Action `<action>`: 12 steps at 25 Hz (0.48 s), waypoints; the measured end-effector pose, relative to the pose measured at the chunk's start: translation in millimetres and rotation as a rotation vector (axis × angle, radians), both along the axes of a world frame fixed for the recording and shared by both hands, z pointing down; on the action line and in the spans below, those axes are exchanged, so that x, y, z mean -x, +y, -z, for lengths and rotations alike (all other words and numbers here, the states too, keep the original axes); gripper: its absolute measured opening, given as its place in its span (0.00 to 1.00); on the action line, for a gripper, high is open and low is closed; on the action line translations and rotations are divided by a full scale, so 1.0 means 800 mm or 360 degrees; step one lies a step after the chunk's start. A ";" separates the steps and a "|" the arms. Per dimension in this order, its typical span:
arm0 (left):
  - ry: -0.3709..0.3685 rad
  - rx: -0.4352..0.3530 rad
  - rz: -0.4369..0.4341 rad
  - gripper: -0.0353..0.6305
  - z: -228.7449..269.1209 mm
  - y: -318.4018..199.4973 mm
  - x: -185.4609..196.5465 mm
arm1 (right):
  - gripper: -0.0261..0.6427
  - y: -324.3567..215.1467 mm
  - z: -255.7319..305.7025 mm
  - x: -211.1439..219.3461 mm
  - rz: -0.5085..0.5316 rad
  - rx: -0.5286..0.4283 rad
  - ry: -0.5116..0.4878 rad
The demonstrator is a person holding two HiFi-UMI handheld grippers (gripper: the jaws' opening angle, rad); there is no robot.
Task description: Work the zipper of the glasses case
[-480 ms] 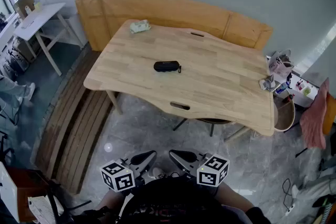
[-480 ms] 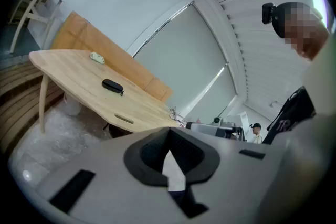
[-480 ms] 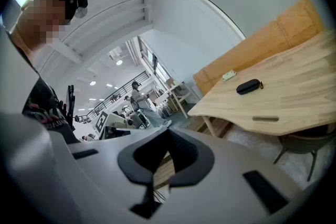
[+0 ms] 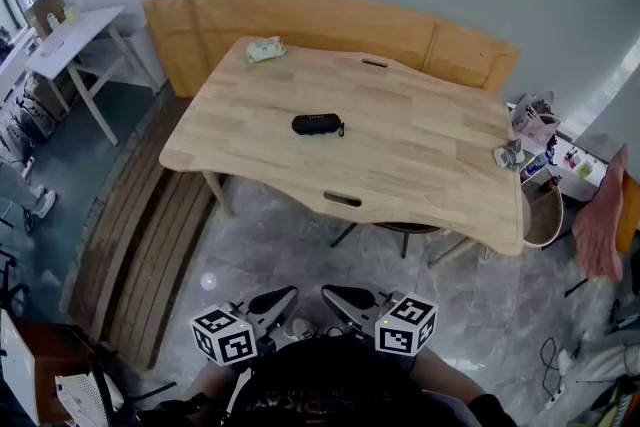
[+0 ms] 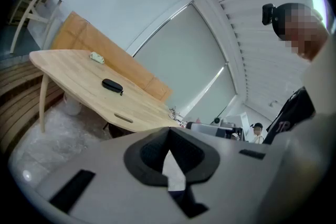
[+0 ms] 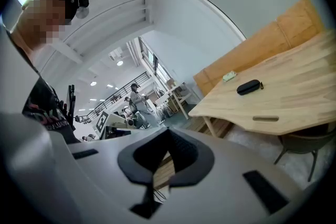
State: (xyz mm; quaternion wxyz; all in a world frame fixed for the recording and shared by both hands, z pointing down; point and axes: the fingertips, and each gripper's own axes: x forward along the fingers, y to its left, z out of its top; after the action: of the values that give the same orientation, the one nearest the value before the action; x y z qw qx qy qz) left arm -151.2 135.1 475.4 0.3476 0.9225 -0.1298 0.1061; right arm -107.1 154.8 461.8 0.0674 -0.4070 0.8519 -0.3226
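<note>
A black zipped glasses case (image 4: 317, 124) lies near the middle of the light wooden table (image 4: 420, 165); it also shows small in the left gripper view (image 5: 112, 85) and the right gripper view (image 6: 248, 86). Both grippers are held low, close to my body and well short of the table. My left gripper (image 4: 290, 293) is shut with nothing in it. My right gripper (image 4: 330, 293) is shut and holds nothing either. In each gripper view the jaws meet, left gripper (image 5: 169, 152), right gripper (image 6: 167, 150).
A small pale green packet (image 4: 266, 49) lies at the table's far left corner. An orange bench (image 4: 320, 20) backs the table. Small clutter (image 4: 512, 155) sits at the table's right edge. A white desk (image 4: 70, 40) stands at the left. Wooden slats (image 4: 150, 245) cover the floor to the left.
The view has shifted slightly; a person's legs at the far left edge have moved out of sight. Both grippers stay where they were, shut.
</note>
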 end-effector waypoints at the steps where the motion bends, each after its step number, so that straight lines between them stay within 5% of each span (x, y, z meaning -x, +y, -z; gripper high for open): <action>1: 0.0000 0.0001 0.0001 0.07 0.000 0.000 0.000 | 0.06 0.000 0.001 0.000 0.0000 -0.0003 -0.0008; 12: 0.0011 0.0004 0.0037 0.07 0.002 -0.008 0.006 | 0.06 -0.008 0.003 -0.003 0.0018 0.0013 -0.0048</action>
State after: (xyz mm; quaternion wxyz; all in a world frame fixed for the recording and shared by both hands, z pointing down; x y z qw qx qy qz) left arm -156.2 129.0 473.5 0.3504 0.9209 -0.1392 0.0988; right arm -104.9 148.3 459.8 0.0766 -0.3975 0.8518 -0.3325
